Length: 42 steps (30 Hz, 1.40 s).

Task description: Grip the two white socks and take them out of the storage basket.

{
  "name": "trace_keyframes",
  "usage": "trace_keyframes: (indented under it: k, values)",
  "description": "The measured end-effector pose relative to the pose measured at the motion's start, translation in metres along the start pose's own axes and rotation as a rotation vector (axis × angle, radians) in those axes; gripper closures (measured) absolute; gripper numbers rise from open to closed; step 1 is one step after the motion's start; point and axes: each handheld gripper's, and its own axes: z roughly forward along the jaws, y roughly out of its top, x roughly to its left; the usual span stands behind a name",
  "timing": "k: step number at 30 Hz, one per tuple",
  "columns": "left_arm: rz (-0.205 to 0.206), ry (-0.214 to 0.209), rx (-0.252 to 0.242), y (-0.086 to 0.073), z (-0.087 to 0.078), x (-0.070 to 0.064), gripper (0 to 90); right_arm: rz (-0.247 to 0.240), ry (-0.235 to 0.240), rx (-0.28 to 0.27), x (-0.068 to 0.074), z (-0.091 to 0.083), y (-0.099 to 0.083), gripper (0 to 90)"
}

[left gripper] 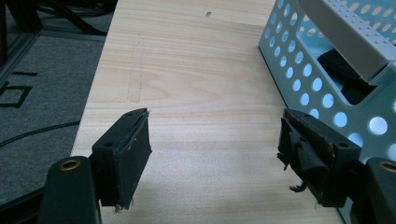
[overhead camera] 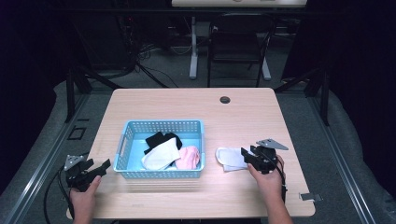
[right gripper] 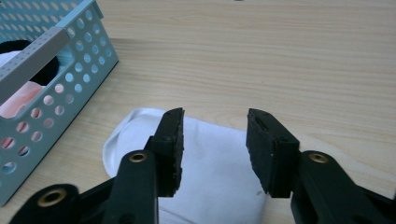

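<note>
High view: one white sock (overhead camera: pixel 229 158), flat and slightly rumpled, lying on the counter (overhead camera: pixel 196 107) just right of the basket. Right tongs (overhead camera: pixel 251 156) open wide directly above it, holding nothing. One pale blue perforated basket (overhead camera: pixel 140 127) containing three socks: black (overhead camera: pixel 158 139), white (overhead camera: pixel 161 157), pink (overhead camera: pixel 190 157). Left tongs (overhead camera: pixel 97 169) wide apart, empty, beside the basket's left wall.

The left gripper (overhead camera: pixel 95 168) sits at the lower left of the high view, jaws spread wide, gripped by the left hand (overhead camera: pixel 84 198) rising from the bottom edge. The right gripper (overhead camera: pixel 246 156) sits right of centre, jaws parted, with the right hand (overhead camera: pixel 268 179) behind it.
</note>
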Motion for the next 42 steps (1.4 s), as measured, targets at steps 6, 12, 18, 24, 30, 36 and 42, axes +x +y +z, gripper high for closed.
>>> trace_keyframes:
  k: [6, 12, 18, 24, 30, 36, 42]
  values:
    - [-0.002, 0.0, -0.006, 0.0, 0.0, 0.0, 25.1, -0.009, 0.006, -0.011, 0.004, 0.0, 0.0, 50.2]
    - [-0.002, 0.001, -0.007, 0.0, 0.0, 0.0, 25.1, -0.051, 0.005, -0.001, 0.013, 0.001, 0.0, 46.7]
    - [-0.002, 0.001, -0.007, 0.0, 0.0, 0.0, 25.1, -0.084, 0.023, -0.011, 0.024, 0.0, 0.003, 46.1]
    - [-0.003, 0.002, -0.008, 0.0, 0.0, 0.0, 25.1, -0.103, 0.054, -0.017, 0.035, -0.003, 0.009, 45.8]
    - [-0.004, 0.002, -0.009, 0.0, -0.001, 0.001, 25.1, -0.133, 0.092, -0.037, 0.05, -0.008, 0.021, 45.7]
    - [-0.005, 0.001, -0.008, 0.0, -0.001, 0.001, 25.1, -0.155, 0.124, -0.024, 0.061, -0.006, 0.033, 45.8]
    - [-0.006, 0.001, -0.009, 0.0, 0.0, 0.001, 25.1, -0.178, 0.151, -0.007, 0.073, -0.001, 0.046, 45.8]
